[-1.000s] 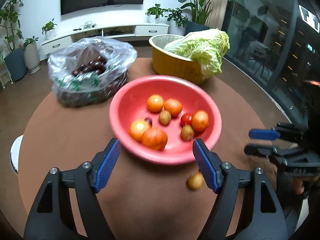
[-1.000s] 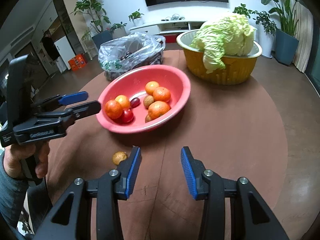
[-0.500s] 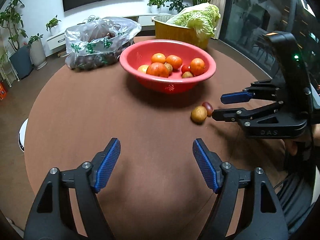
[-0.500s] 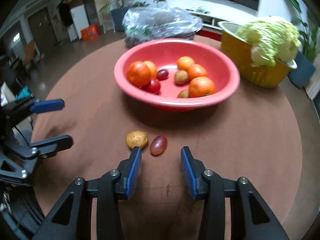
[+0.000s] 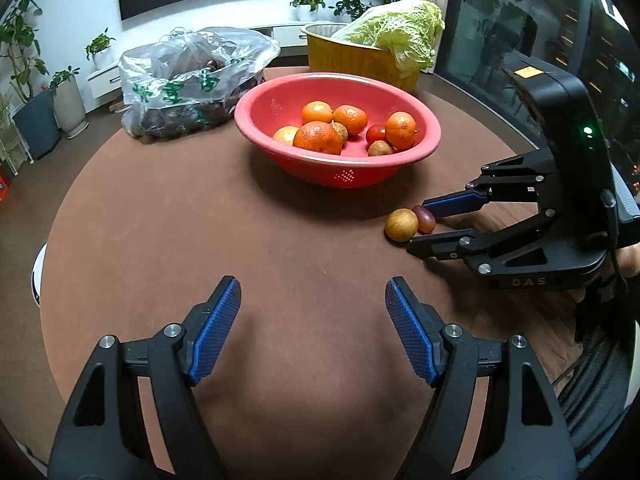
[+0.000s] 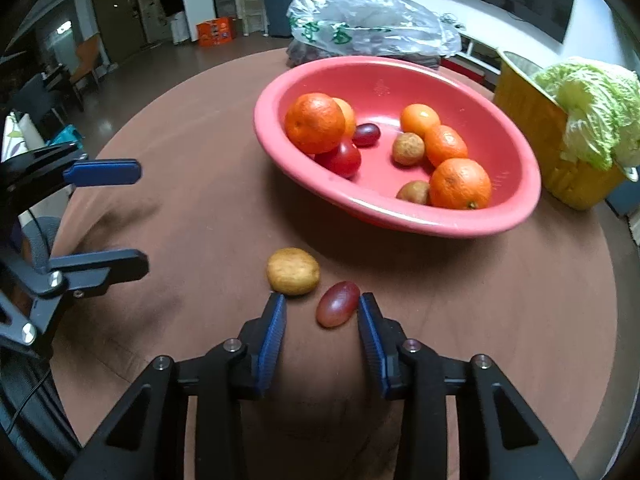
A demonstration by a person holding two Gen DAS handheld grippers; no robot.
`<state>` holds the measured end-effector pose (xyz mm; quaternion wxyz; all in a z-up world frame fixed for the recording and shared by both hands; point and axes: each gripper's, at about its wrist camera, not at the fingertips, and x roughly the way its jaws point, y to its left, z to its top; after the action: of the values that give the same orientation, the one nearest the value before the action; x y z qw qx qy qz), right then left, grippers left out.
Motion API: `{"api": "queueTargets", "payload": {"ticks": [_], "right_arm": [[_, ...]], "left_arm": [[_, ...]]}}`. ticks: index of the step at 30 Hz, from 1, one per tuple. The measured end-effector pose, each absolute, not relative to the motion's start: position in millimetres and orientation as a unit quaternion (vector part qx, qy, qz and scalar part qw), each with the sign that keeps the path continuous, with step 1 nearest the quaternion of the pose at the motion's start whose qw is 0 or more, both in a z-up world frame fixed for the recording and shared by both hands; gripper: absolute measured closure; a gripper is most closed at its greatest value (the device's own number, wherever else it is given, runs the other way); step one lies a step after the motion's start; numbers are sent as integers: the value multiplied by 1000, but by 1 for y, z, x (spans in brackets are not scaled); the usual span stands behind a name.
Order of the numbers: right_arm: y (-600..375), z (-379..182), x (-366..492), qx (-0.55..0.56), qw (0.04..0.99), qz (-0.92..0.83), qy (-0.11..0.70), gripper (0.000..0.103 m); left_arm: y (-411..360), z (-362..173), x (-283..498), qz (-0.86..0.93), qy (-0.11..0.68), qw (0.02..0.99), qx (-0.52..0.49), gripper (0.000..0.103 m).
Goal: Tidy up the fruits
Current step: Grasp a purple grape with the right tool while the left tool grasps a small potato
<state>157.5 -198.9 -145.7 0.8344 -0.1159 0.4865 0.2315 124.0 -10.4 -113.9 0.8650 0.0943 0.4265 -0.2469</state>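
Observation:
A red grape (image 6: 338, 309) and a small tan-brown fruit (image 6: 293, 271) lie on the brown round table (image 6: 200, 216) in front of a pink bowl (image 6: 460, 222) that holds oranges, tomatoes, a grape and small brown fruits. My right gripper (image 6: 322, 314) is open, low over the table, with the grape between its fingertips and the brown fruit just past its left finger. In the left wrist view the right gripper (image 5: 420, 224) reaches the grape (image 5: 424, 218) and brown fruit (image 5: 401, 225). My left gripper (image 5: 312, 304) is open and empty over bare table, nearer me than the bowl (image 5: 344, 178).
A clear plastic bag of dark fruit (image 5: 192, 84) sits behind the bowl at the left. A yellow tub (image 5: 352, 60) with a napa cabbage (image 5: 396, 30) stands at the back right. The left gripper shows at the left of the right wrist view (image 6: 100, 216).
My right gripper has moved forward and down, so the grape now lies between its fingers. My left gripper has edged a little closer to the bowl.

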Motion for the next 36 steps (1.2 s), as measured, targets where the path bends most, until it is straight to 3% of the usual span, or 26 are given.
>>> {"api": "queueTargets", "payload": {"ticks": [9, 13, 27, 29, 31, 36], "right_arm": [[-205, -145, 153, -134, 826, 265, 478, 68], [-209, -144, 154, -139, 825, 267, 478, 79], [-230, -133, 141, -109, 834, 262, 473, 81], [-237, -131, 137, -101, 837, 256, 473, 81], [-243, -129, 135, -94, 840, 248, 474, 81], [-252, -126, 134, -86, 845, 234, 474, 81]], "left_arm": [[-59, -124, 143, -302, 415, 841, 171, 29], [-69, -133, 150, -312, 412, 833, 198, 29], [-93, -135, 160, -333, 400, 827, 211, 30], [-98, -135, 163, -339, 401, 825, 209, 34], [-103, -138, 166, -341, 405, 821, 215, 52], [-114, -142, 163, -356, 412, 810, 220, 76]]}}
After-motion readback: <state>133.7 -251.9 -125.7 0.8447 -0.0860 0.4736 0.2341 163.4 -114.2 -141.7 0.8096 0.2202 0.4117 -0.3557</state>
